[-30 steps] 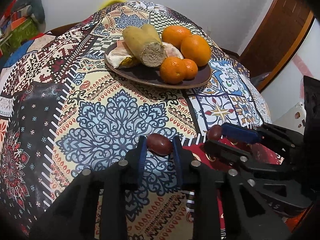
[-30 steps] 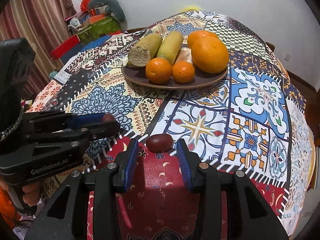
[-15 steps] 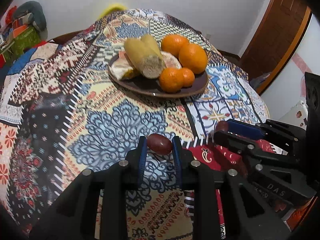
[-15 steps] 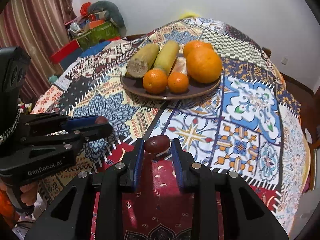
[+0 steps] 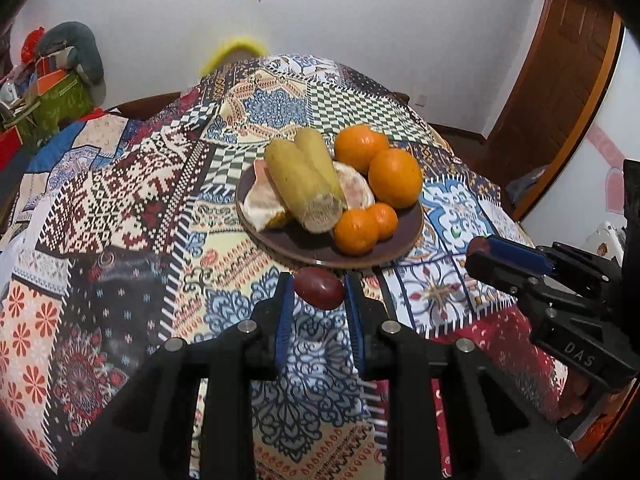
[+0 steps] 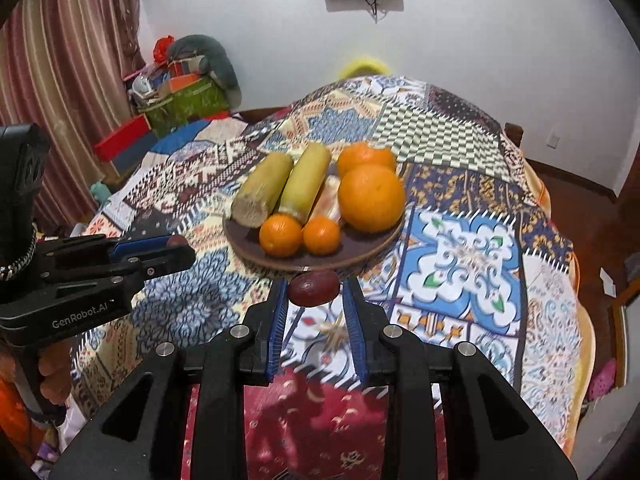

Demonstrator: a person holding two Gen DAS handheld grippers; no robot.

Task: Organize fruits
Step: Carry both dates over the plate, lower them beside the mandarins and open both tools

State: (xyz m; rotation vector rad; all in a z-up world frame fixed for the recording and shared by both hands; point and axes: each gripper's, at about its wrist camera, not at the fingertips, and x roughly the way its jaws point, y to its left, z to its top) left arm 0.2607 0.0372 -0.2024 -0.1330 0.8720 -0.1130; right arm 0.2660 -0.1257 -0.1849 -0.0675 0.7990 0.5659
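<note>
My left gripper is shut on a dark red date, held above the patterned tablecloth just short of the brown plate. My right gripper is shut on a second dark red date, also raised near the plate's front rim. The plate carries two sugarcane pieces, two large oranges, two small tangerines and pale fruit peel. In the left wrist view the right gripper shows at the right; in the right wrist view the left gripper shows at the left.
The round table is covered with a patchwork cloth that falls away at its edges. A pile of bags and boxes stands by the curtain at the back left, a wooden door at the right. A hand holds the left tool.
The right jaws closed on the date that lay on the cloth. Both grippers then rose with their dates and came closer to the plate.
</note>
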